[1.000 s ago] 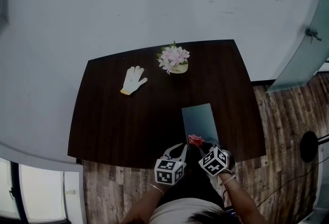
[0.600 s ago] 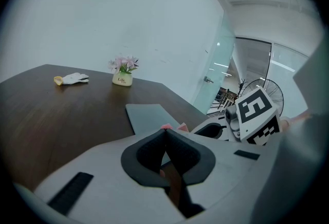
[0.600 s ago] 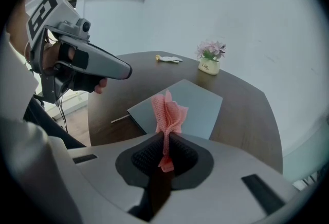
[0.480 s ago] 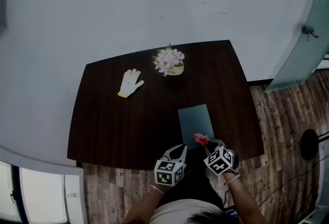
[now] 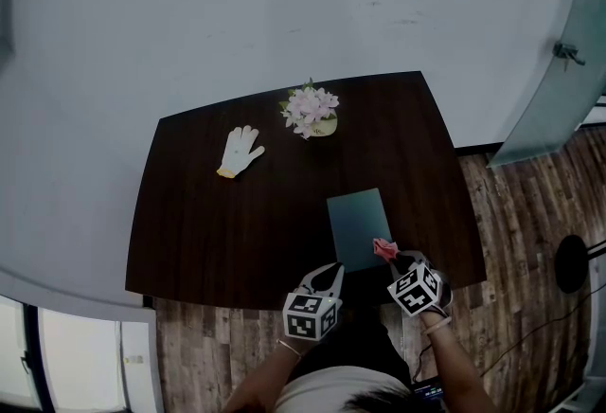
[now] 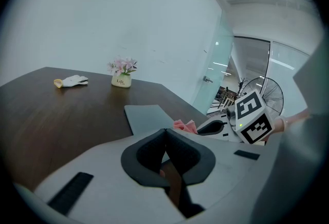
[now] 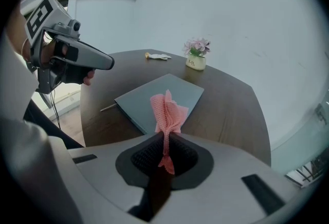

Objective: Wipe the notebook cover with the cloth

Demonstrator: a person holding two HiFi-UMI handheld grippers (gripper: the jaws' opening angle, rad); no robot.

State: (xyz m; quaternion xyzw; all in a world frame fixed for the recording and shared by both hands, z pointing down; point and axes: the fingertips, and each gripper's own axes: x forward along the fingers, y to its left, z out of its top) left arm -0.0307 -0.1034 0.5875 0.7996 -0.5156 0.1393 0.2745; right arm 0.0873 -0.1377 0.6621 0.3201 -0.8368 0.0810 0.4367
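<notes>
There, right tongs [image 7: 164,138] tight on cloth [image 7: 167,110] at notebook [image 7: 146,95] edge.

Dark wood-grain table [image 5: 237,231], centre of the head view, far edge against a plain pale wall [image 5: 284,4].
White glove [image 5: 240,151], lying flat, upper left of the tabletop, yellowish cuff.
Small pale pot of pink and white flowers [image 5: 311,111], upright, upper middle of the tabletop near the far edge, apart from the glove.
Wood-plank floor [image 5: 530,212], right side and bottom of frame.
Frosted glass panel [image 5: 549,108], upper right, with a metal fitting [image 5: 566,52].
Fan [image 6: 272,87] with round grille, right of centre in the left gripper view.
</notes>
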